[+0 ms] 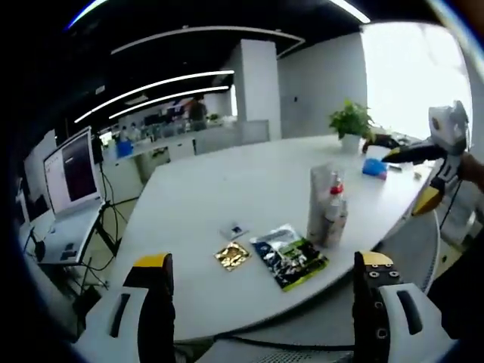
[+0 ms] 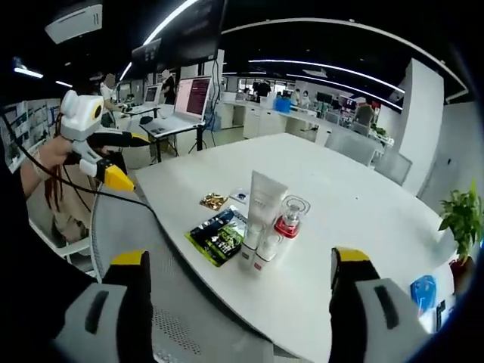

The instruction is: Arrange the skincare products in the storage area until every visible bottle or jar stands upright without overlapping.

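Both claws hang wide and empty over the white surface [image 2: 355,204]. The left claw [image 1: 261,291] frames a dark sachet [image 1: 288,256] just above it. The right claw [image 2: 238,291] sits below the white tube [image 2: 261,212] and red-collared bottle [image 2: 281,231] (standing together, touching), mid-frame. Its view adds laptops at upper left.

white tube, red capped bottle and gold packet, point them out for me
white tube [image 2: 264,204], right gripper view, on its flat front face
red capped bottle [image 2: 288,225], right gripper view, on its red collar
gold packet [image 1: 232,255], left gripper view, on the middle of the foil
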Demonstrator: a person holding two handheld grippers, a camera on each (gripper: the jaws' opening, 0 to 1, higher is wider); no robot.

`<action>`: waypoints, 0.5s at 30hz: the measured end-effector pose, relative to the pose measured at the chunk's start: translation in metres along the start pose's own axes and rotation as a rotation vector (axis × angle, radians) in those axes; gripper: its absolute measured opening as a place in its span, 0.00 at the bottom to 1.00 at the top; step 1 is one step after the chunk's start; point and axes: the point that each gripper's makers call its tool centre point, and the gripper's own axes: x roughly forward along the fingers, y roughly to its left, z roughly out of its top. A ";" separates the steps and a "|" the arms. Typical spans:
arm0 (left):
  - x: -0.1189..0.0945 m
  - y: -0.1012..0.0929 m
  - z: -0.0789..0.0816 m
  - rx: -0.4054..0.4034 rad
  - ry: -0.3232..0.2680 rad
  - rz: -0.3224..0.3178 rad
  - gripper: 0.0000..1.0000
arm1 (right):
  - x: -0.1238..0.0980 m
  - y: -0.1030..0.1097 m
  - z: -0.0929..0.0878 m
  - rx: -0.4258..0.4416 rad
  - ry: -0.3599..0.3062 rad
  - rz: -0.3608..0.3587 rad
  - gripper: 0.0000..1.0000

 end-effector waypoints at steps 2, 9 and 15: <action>0.003 0.007 0.001 0.003 0.001 0.001 0.97 | 0.005 -0.002 0.002 0.013 0.000 -0.006 1.00; 0.024 0.036 0.002 0.016 0.011 -0.024 0.97 | 0.021 -0.012 0.013 0.054 -0.031 -0.042 1.00; 0.054 0.051 -0.018 0.151 0.112 -0.114 0.97 | 0.033 -0.025 0.015 0.096 -0.026 -0.107 1.00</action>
